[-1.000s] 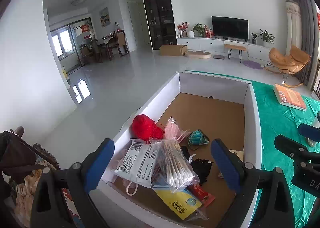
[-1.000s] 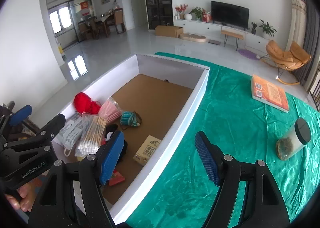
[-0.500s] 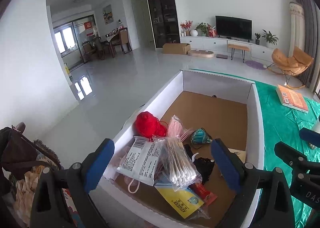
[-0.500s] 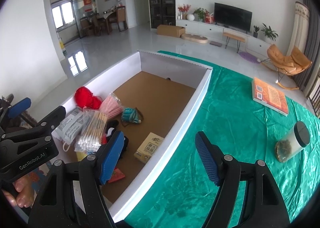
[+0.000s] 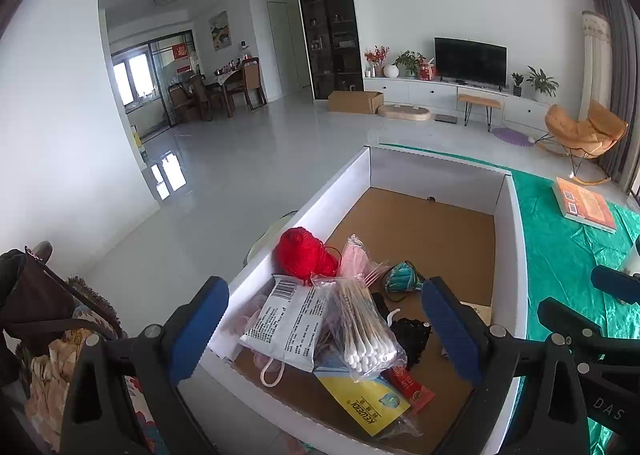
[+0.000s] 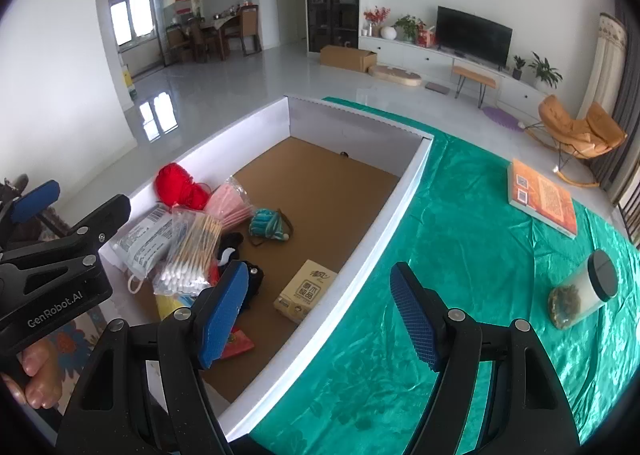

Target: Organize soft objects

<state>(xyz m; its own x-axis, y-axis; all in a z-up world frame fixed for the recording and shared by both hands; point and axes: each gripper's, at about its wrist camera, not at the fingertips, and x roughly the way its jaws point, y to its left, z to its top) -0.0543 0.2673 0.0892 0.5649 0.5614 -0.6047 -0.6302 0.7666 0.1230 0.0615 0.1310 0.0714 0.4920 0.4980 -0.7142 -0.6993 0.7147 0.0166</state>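
Note:
A white-walled cardboard box (image 5: 508, 255) (image 6: 404, 191) stands on the green cloth. At its near end lie a red yarn ball (image 5: 304, 253) (image 6: 176, 185), a bag of cotton swabs (image 5: 360, 331) (image 6: 192, 255), a white printed packet (image 5: 288, 323) (image 6: 148, 233), a pink bag (image 6: 230, 203), a teal yarn bundle (image 5: 402, 281) (image 6: 266, 224), a tissue pack (image 6: 306, 291) and black fabric (image 5: 412, 335). My left gripper (image 5: 324, 331) hovers open above this pile. Over the box's right wall my right gripper (image 6: 320, 315) is open and holds nothing.
On the green cloth (image 6: 460, 255) to the right lie an orange book (image 6: 542, 195) and a tipped jar with a dark lid (image 6: 584, 291). Bags and cloth (image 5: 44, 319) sit left of the box. A hand (image 6: 34, 375) holds the left gripper's handle.
Both views have shifted only slightly; the box and its contents lie as before and both grippers stay open.

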